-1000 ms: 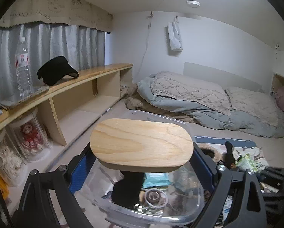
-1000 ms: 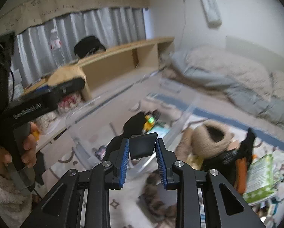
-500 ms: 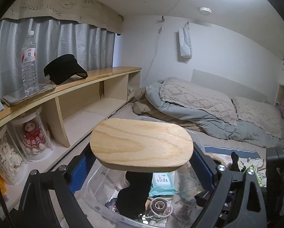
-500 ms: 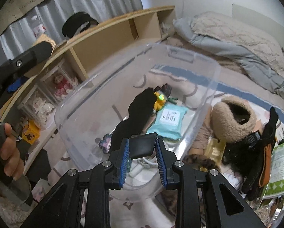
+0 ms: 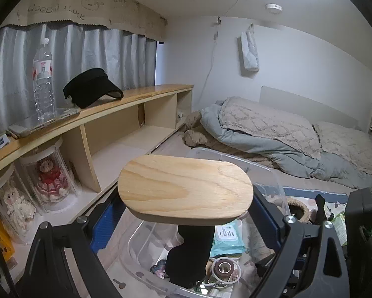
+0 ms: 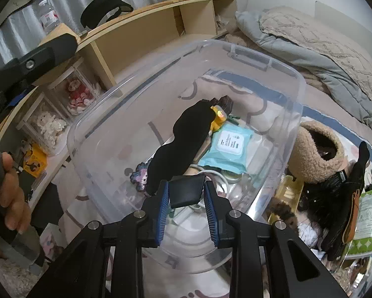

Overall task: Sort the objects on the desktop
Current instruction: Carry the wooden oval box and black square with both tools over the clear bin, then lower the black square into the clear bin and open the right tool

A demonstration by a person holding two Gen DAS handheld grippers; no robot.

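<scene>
The left hand-held gripper is clamped on an oval pale wooden board, held flat above the clear plastic storage bin on the floor. The right hand-held gripper is closed on a small black block over the bin's near rim. Inside lie a black sock-like cloth, a teal wet-wipe pack and a tape roll.

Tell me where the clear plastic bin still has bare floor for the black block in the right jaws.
Bare floor in the clear plastic bin lies at its far end, beyond the black cloth strip, and along the shelf-side wall. The near right is crowded: teal wipes pack, white cable. Outside, the tan fuzzy slipper borders it.
</scene>
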